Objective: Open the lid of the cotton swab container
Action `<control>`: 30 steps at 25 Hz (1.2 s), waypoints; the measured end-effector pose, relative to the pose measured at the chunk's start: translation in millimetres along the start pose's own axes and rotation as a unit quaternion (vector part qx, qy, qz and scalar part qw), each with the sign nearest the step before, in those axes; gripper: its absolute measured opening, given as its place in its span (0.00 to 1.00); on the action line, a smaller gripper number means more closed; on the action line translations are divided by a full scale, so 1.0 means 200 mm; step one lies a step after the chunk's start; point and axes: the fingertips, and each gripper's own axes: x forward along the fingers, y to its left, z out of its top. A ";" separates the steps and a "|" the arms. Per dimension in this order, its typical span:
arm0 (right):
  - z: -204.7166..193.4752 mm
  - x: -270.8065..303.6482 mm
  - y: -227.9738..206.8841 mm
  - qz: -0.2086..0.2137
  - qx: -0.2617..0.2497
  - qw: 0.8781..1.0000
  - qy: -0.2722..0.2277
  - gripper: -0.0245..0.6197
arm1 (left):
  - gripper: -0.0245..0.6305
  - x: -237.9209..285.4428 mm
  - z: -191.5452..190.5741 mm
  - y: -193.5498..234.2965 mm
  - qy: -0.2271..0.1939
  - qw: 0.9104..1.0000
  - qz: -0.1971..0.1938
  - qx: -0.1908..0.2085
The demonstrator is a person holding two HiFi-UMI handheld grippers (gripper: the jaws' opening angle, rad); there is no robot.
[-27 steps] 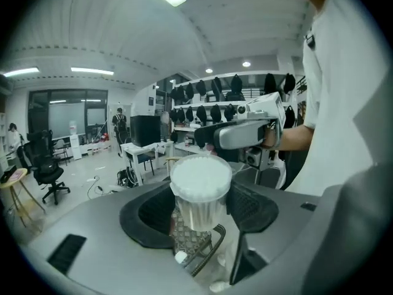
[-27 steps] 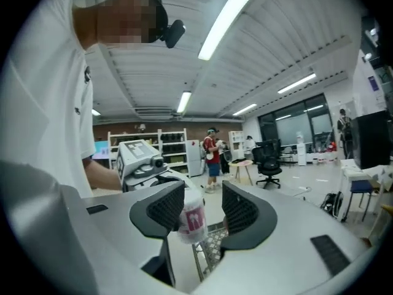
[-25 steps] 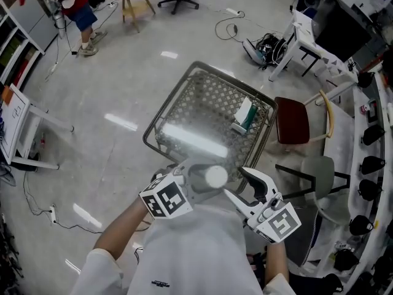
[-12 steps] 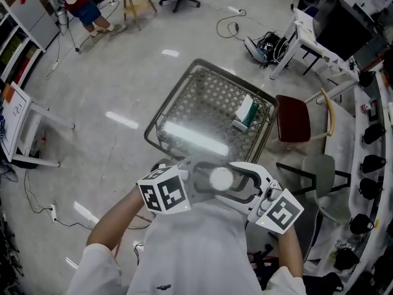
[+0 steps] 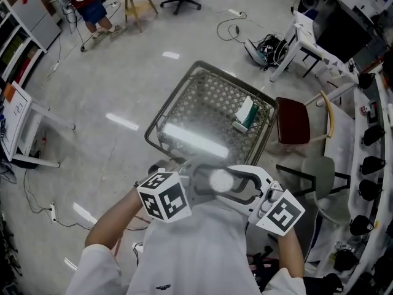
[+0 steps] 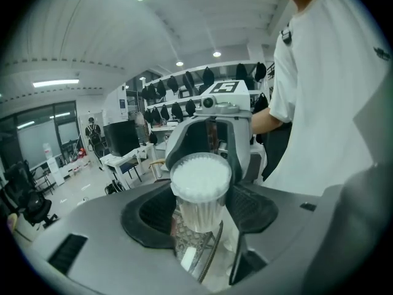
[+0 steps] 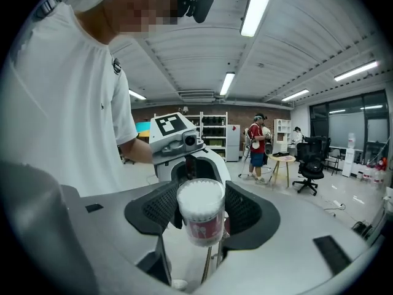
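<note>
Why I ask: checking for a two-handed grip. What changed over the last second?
The right gripper moved in from the right; its jaws, just closing, now flank the clear round cotton swab container, pads seemingly on it. The left gripper kept holding the container, and the grey wire-mesh cart below stayed put.

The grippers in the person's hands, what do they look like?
The left gripper and right gripper are both pale grey and white plastic, with two curved jaws lined with black bumpy pads. Each carries a white cube printed with black square markers, and a small camera. The person wears a white short-sleeved shirt.
</note>
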 end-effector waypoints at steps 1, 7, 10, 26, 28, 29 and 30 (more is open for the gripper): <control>0.00 0.00 0.00 -0.001 0.009 1.000 -0.001 0.40 | 0.41 0.00 0.00 0.00 0.007 1.000 0.006 0.010; 0.01 0.00 0.00 0.015 0.045 0.999 0.013 0.41 | 0.41 0.02 -0.03 -0.01 0.026 0.999 0.015 0.036; 0.04 0.01 -0.01 0.012 0.041 0.999 0.006 0.41 | 0.41 0.01 -0.03 0.00 0.009 1.000 0.014 0.014; 0.24 0.05 -0.11 -0.035 0.018 0.995 -0.097 0.40 | 0.41 0.01 -0.09 -0.03 -0.011 1.000 0.009 -0.028; 0.25 0.05 -0.14 -0.049 0.018 0.993 -0.107 0.38 | 0.41 0.00 -0.09 -0.04 -0.015 0.999 0.010 -0.033; 0.26 0.05 -0.15 -0.054 0.015 0.992 -0.109 0.38 | 0.41 0.00 -0.09 -0.04 -0.016 0.999 0.010 -0.035; 0.27 0.06 -0.16 -0.060 0.012 0.992 -0.110 0.38 | 0.41 0.00 -0.09 -0.05 -0.018 0.999 0.009 -0.036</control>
